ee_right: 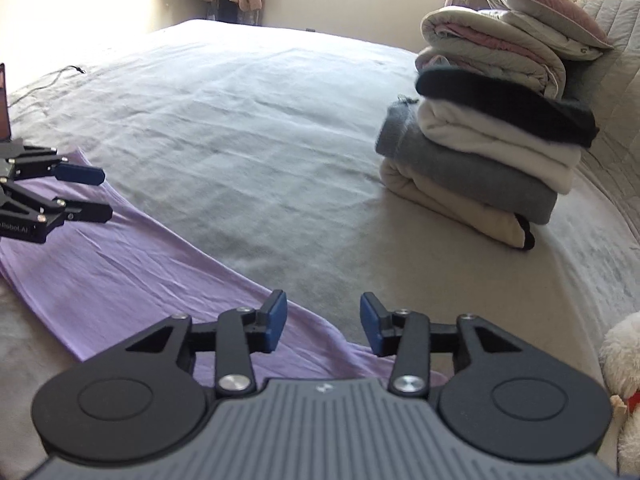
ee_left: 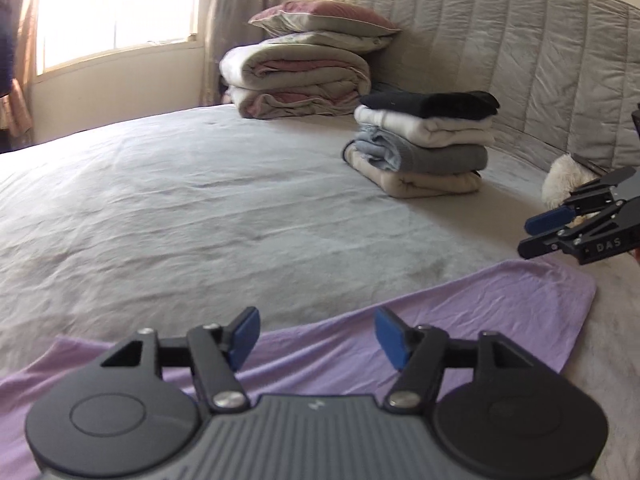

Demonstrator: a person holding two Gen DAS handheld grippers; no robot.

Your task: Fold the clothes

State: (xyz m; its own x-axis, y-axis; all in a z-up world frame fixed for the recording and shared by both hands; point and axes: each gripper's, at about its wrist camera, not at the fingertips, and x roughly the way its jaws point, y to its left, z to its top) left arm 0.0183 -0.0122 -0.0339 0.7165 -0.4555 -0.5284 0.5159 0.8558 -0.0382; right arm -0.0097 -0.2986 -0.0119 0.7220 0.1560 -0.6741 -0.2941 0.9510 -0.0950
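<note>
While lilac garment (ee_left: 460, 312) lies flat in long folded band at near edge of bed (ee_left: 200, 208), left gripper (ee_left: 316, 338) and right gripper (ee_right: 323, 326) hover over it, jaws spread, nothing pinched. Thin jersey by look: light, limp, likely to crease and slide. Best hold: end corners or folded edge. Grey bedspread soft, wrinkled. Folded clothes stack (ee_right: 480, 152) near quilted headboard (ee_left: 540, 60); bedding pile (ee_left: 296, 76) behind; bright window (ee_left: 120, 8).
</note>
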